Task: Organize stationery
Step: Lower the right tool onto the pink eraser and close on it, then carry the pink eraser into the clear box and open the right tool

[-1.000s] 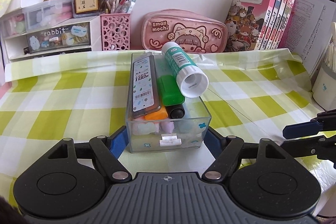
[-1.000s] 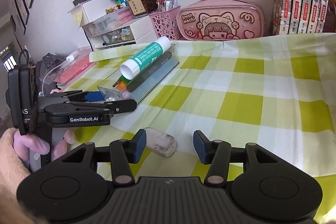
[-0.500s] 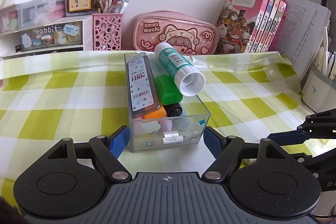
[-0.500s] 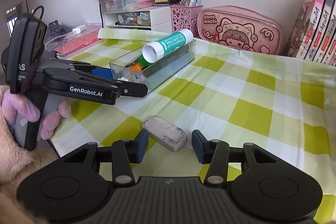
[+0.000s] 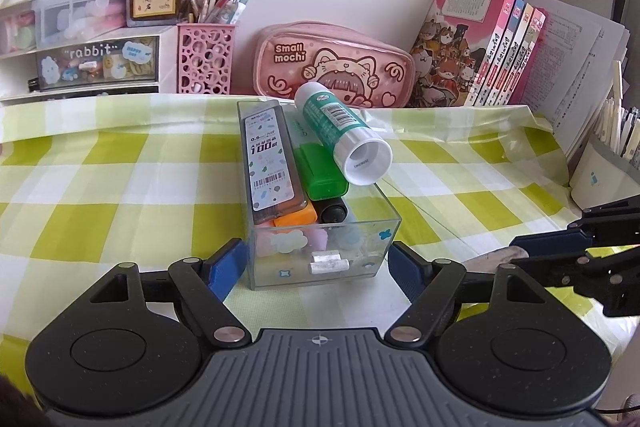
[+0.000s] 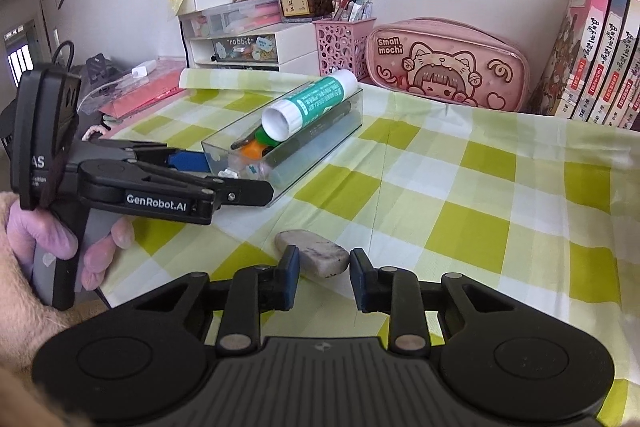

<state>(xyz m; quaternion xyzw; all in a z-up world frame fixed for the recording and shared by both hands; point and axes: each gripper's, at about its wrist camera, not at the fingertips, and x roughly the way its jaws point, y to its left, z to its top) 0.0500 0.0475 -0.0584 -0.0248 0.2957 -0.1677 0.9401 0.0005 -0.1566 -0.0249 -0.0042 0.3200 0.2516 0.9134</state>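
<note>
Your left gripper straddles the near end of the clear plastic organiser box on the green-and-white checked tablecloth. Its blue fingers sit just beside the box's two side walls and its jaws are opening; whether the pads press on the plastic you cannot tell from either view.

Inside the box lie a dark flat case of pencil leads on the left, a green highlighter to its right, and an orange marker and a black marker at the near end. A green-and-white glue stick rests tilted across the box's right rim, its white end jutting out towards you.

Your right gripper is low over the cloth, to the right of the box and apart from it. Its jaws are closing around a grubby white eraser that lies between the fingers; the left finger looks to touch it, while a gap shows at the right finger.

A pink cat-print pencil pouch stands against the far wall.
</note>
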